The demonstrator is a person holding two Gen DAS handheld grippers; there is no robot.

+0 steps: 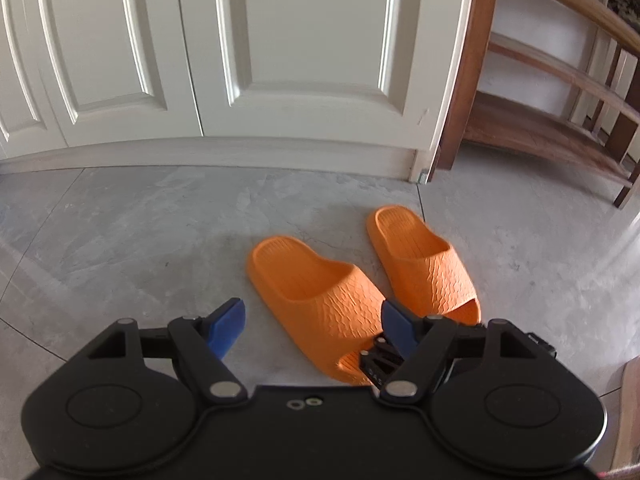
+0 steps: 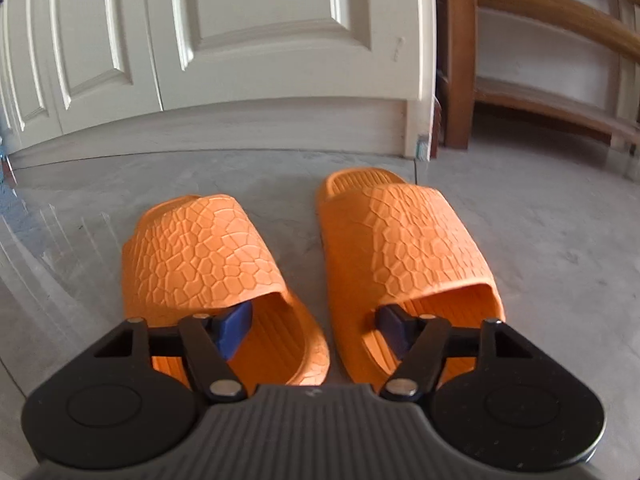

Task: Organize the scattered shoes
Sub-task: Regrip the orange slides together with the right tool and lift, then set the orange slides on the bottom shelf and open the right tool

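Right wrist view: two orange slippers (image 2: 208, 264) (image 2: 400, 256) sit side by side on the grey floor (image 2: 540, 240), toes toward the right gripper (image 2: 316, 328), its fingers spread. The left gripper (image 1: 314, 330) hovers above them, fingers also spread, gripping nothing.

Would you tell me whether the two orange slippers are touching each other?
Apart. The right wrist view shows grey floor between the left slipper and the right slipper.

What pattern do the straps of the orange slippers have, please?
A raised cracked-pebble pattern on the slippers, clearest in the right wrist view.
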